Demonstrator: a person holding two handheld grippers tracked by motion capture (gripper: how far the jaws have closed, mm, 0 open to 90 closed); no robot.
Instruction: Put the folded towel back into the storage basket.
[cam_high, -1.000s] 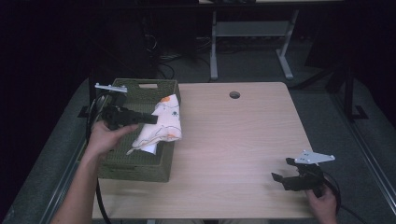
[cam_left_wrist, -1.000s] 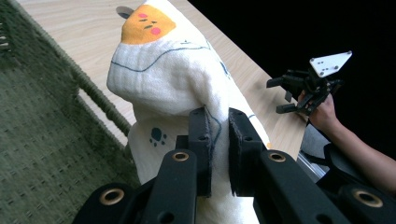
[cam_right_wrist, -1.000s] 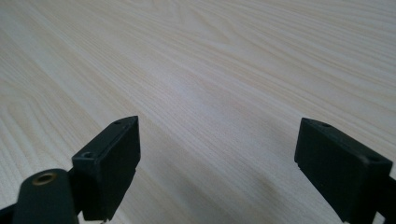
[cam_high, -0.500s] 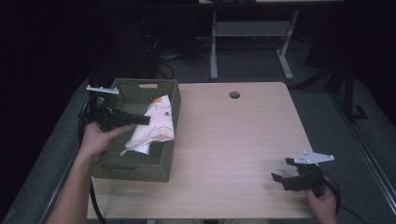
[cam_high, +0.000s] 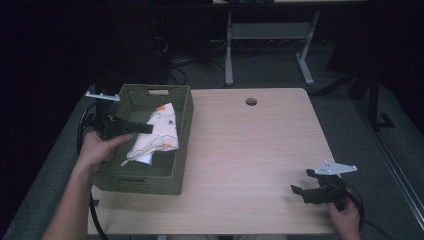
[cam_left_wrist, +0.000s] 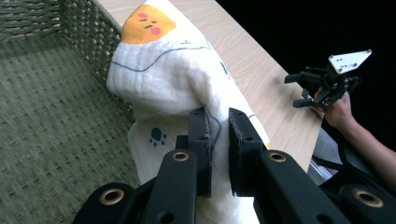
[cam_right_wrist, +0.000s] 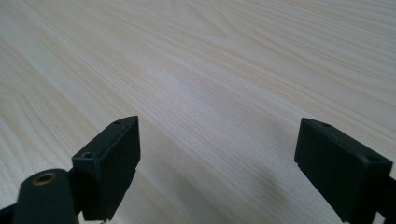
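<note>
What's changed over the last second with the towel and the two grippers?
The left gripper, shut on the towel, has drawn back toward the table's left edge, pulling the towel deeper over the basket. The right gripper has stayed open, resting near the table's front right corner.

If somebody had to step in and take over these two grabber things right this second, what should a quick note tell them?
Left gripper: jaws pinched on a fold of the white printed towel, held over the green woven basket at the table's left side.
Right gripper: jaws wide open, nothing in them, resting low over bare wood near the table's front right corner.
Towel: partly draped inside the basket, upper end raised against its right wall.
Done: the towel is gripped.
Left: from these pictures I cannot tell whether it is going in or coming out, so check before moving on; the right gripper is free to help.
</note>
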